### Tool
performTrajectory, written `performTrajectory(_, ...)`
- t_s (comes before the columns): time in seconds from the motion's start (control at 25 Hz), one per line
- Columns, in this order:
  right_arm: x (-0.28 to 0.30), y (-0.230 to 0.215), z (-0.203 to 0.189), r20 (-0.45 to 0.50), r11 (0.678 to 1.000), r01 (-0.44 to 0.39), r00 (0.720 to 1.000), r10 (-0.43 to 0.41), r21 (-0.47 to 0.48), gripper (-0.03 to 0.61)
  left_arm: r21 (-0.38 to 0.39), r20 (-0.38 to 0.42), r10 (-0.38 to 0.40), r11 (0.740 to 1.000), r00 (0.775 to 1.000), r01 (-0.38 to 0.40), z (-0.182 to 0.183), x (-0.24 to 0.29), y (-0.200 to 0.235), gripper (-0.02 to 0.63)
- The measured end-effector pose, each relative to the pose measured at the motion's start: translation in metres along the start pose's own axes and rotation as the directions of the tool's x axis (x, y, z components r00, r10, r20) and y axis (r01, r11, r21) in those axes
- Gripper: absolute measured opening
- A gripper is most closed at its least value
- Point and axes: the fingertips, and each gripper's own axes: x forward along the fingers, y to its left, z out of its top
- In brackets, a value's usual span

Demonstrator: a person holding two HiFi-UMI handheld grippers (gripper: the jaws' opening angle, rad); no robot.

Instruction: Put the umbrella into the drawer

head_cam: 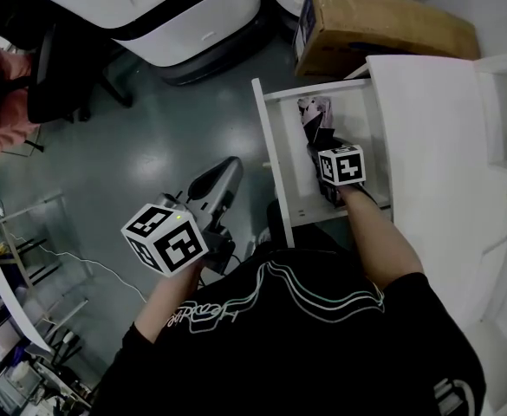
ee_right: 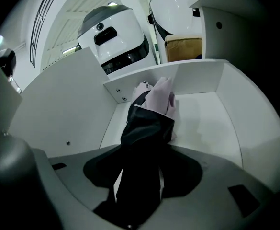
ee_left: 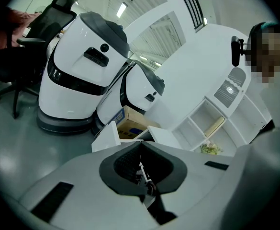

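umbrella (ee_right: 147, 128) lying in drawer (ee_right: 204, 83), centre | right gripper (ee_right: 142, 155) gaping around it | left gripper (ee_left: 140, 145) clenching nothing | likely light, floppy, slippery; gripping mid-body

1 umbrella (ee_right: 147, 128), 1 drawer (ee_right: 197, 78), 1 box (head_cam: 383, 29)

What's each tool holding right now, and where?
Left tool: shut, empty. Right tool: apparently nothing clamped; the umbrella lies in the drawer, dark end between the jaws, thin gaps both sides.
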Motion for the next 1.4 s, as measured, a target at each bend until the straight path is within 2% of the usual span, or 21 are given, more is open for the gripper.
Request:
performTrajectory(0.12,0.001,0.001,0.000,-0.007,1.000,-0.006,1.000,0.006,0.021,0.228,-0.006,0.007,-0.012,1.000,1.000,0.012,-0.001,-0.001,-0.001,0.020)
performTrajectory(0.28,-0.017,0.000,0.005,0.027,0.999,0.043,0.999,-0.044,0.025,0.250,0.014,0.015,-0.039,0.999,0.999,0.039,-0.001,-0.008,-0.014,0.020)
performTrajectory(0.4,-0.038,0.009,0.010,0.086,0.999,0.031,0.996,-0.035,0.044,0.253,0.025,0.007,-0.056,0.998,0.998,0.056,-0.002,-0.016,-0.025,0.020)
performTrajectory(0.52,-0.074,0.018,0.026,0.173,0.998,0.029,0.984,-0.038,0.054,0.253,0.049,0.011,-0.107,0.993,0.994,0.106,-0.003,-0.023,-0.040,0.020)
performTrajectory(0.72,-0.157,0.059,0.033,0.314,0.992,-0.079,0.948,0.044,0.101,0.252,0.084,-0.010,-0.148,0.985,0.989,0.148,-0.025,-0.056,-0.075,0.020)
performTrajectory(0.8,-0.200,0.077,0.039,0.404,0.983,-0.143,0.911,0.085,0.116,0.252,0.116,-0.012,-0.180,0.977,0.984,0.180,-0.031,-0.068,-0.090,0.020)
performTrajectory(0.88,-0.252,0.099,0.042,0.500,0.970,-0.221,0.854,0.144,0.098,0.250,0.145,-0.014,-0.214,0.966,0.977,0.214,-0.038,-0.081,-0.109,0.020)
performTrajectory(1.0,-0.332,0.135,0.035,0.634,0.933,-0.359,0.729,0.258,0.033,0.249,0.187,-0.015,-0.264,0.947,0.964,0.263,-0.049,-0.104,-0.138,0.020)
performTrajectory(1.04,-0.357,0.146,0.032,0.674,0.923,-0.385,0.684,0.278,0.011,0.227,0.200,-0.014,-0.280,0.940,0.960,0.277,-0.052,-0.112,-0.148,0.020)
performTrajectory(1.08,-0.380,0.156,0.028,0.706,0.919,-0.394,0.646,0.290,-0.017,0.155,0.214,-0.013,-0.295,0.933,0.955,0.291,-0.055,-0.120,-0.157,0.020)
performTrajectory(1.12,-0.401,0.168,0.024,0.729,0.919,-0.392,0.614,0.303,-0.052,0.132,0.228,-0.011,-0.311,0.925,0.950,0.305,-0.057,-0.128,-0.166,0.020)
performTrajectory(1.2,-0.437,0.194,0.015,0.749,0.914,-0.383,0.564,0.349,-0.137,0.088,0.258,-0.004,-0.343,0.907,0.939,0.333,-0.061,-0.144,-0.184,0.020)
performTrajectory(1.32,-0.483,0.232,0.005,0.760,0.891,-0.383,0.495,0.421,-0.244,0.061,0.302,0.007,-0.397,0.876,0.918,0.377,-0.064,-0.168,-0.212,0.020)
performTrajectory(1.4,-0.501,0.251,-0.003,0.753,0.878,-0.383,0.477,0.453,-0.287,0.057,0.334,0.004,-0.430,0.852,0.903,0.404,-0.067,-0.182,-0.230,0.020)
